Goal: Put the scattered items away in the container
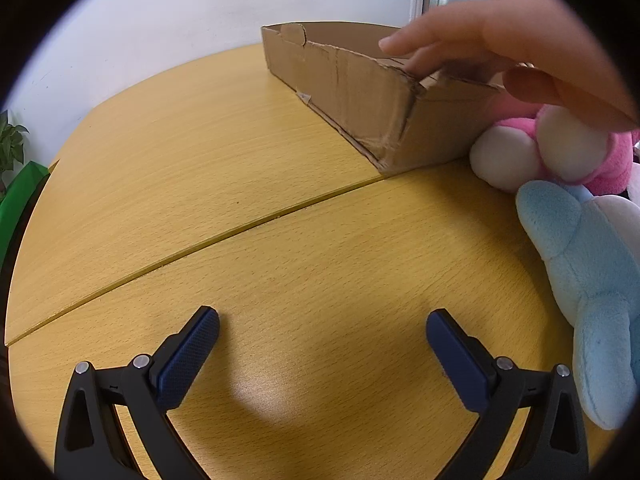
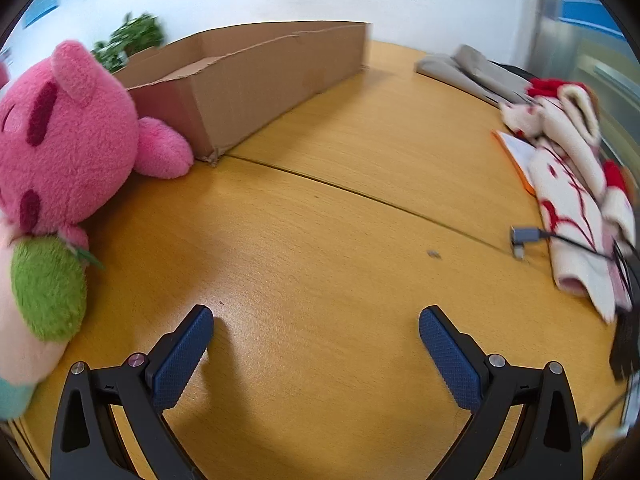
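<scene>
In the left wrist view, the left gripper sits at the bottom of the frame with its two blue pads spread wide apart, nothing between them, above the wooden table. One seam line crosses the table from lower left to centre right. At the right edge lies one light blue plush toy, its long axis running from the middle right down to the lower right. Above it, one pink plush toy shows two cream rounded parts and rests just beside the near corner of the cardboard box. There is one box, open-topped and low, its long axis running from that near corner at centre right away to the upper middle of the frame. One bare hand reaches in from the upper right, above the box's rim.

In the right wrist view, the right gripper is likewise open wide and empty at the bottom. The pink toy fills the left side, one paw touching the box's near corner. At the right edge lie one red-and-white cloth and one grey cable plug. One green plant stands blurred at upper left, behind the box.
</scene>
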`<state>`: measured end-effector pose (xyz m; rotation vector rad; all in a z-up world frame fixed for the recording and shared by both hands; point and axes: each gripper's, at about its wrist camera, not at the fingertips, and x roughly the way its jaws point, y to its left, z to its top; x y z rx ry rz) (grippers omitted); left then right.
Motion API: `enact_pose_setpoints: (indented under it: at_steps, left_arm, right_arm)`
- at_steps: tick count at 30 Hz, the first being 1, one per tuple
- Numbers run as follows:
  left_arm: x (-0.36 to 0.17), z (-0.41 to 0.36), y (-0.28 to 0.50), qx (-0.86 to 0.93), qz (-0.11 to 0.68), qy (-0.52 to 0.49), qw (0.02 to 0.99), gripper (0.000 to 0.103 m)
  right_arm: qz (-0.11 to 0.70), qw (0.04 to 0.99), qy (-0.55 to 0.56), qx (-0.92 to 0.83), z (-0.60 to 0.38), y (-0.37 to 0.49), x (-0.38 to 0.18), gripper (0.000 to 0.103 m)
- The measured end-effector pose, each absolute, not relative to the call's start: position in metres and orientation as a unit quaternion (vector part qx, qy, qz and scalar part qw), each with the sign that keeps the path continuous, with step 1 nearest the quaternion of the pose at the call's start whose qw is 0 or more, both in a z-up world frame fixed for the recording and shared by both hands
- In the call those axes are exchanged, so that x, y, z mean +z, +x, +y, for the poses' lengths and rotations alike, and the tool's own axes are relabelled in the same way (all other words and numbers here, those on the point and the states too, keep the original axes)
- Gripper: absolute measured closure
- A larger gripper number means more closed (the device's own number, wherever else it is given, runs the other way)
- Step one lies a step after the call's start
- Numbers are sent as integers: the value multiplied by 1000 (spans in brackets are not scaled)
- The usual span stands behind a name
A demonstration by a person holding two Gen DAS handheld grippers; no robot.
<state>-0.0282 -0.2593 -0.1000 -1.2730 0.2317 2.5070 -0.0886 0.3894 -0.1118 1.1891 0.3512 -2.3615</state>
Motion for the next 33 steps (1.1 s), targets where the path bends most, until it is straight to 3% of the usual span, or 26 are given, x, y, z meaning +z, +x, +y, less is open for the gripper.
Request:
enact_pose_setpoints:
  at_steps: [14, 25, 33]
  left_arm:
    - [-99, -259, -28, 877, 81, -446, 159, 0]
    - [-99, -259, -28, 877, 81, -446, 159, 0]
    - [-111, -252, -33, 883, 63, -448, 123, 0]
  right_arm:
    - [118, 221, 430, -868, 382, -64, -109, 0]
    - [-30, 195, 279, -940, 367, 26, 7, 0]
    - [-63, 255, 245, -933, 306, 54, 25, 0]
